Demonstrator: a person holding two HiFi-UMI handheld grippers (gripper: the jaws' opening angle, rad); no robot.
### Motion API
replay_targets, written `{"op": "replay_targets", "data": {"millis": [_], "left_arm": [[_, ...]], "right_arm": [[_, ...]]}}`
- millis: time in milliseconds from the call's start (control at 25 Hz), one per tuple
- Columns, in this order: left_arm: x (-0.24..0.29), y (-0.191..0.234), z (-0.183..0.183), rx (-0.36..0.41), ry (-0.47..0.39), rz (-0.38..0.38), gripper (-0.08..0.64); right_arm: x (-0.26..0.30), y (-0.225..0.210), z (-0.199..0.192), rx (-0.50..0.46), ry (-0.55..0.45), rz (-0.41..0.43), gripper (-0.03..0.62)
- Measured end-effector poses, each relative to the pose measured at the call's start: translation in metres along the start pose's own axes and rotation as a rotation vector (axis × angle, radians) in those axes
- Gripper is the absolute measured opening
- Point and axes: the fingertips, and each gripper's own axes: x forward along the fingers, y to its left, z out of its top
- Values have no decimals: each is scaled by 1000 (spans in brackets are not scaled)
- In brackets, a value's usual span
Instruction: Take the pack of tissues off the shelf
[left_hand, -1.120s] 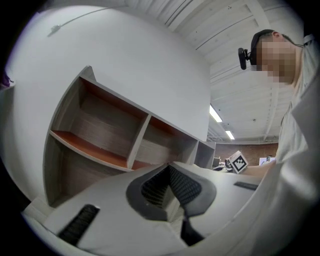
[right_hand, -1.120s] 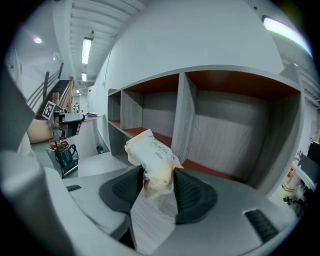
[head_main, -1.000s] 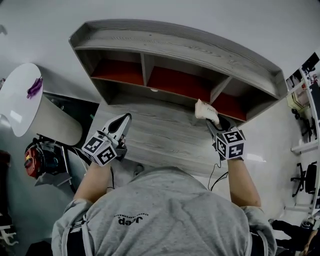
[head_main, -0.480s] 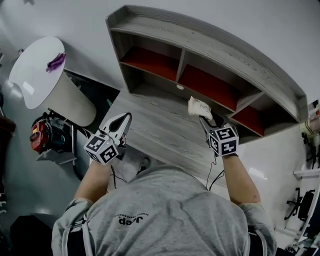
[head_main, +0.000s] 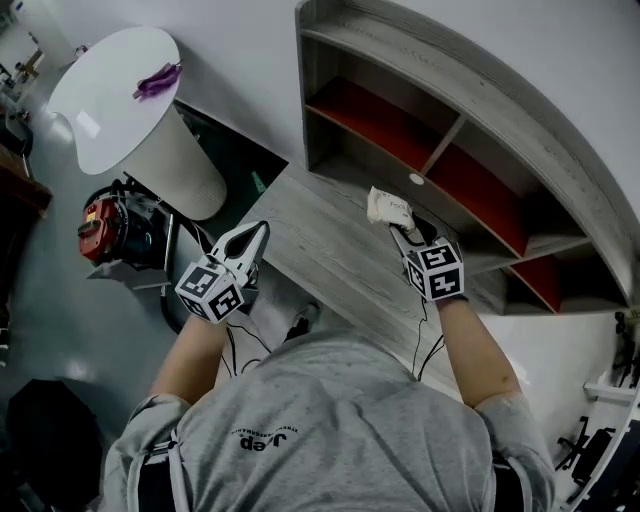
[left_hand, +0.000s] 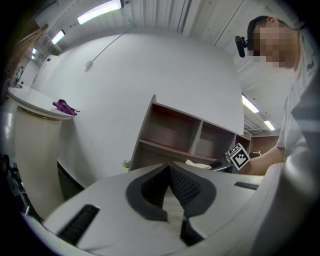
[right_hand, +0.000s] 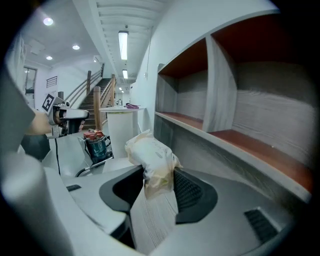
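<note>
gripping the pack of tissues (right_hand: 150, 160), wedged between right gripper (right_hand: 155, 174) fingers (right_hand: 190, 192)

The shelf (head_main: 480, 120) stands at the back of the counter (head_main: 320, 250). Before the shelf, over the counter, the pack (head_main: 386, 207) sits clamped in the right tool (head_main: 400, 228). The left tool (head_main: 254, 234) is left of the shelf, at the counter's edge. A table (head_main: 115, 75) stands farther left of the shelf.
</note>
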Motion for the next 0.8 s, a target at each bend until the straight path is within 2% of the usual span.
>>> {"op": "replay_targets", "data": {"millis": [440, 800], "left_arm": [[-28, 78, -34, -18, 45, 120, 20], [-40, 129, -69, -85, 65, 177, 20]], "right_arm": [[121, 70, 12, -54, 28, 146, 212], [210, 114, -12, -103, 95, 203, 212]]}}
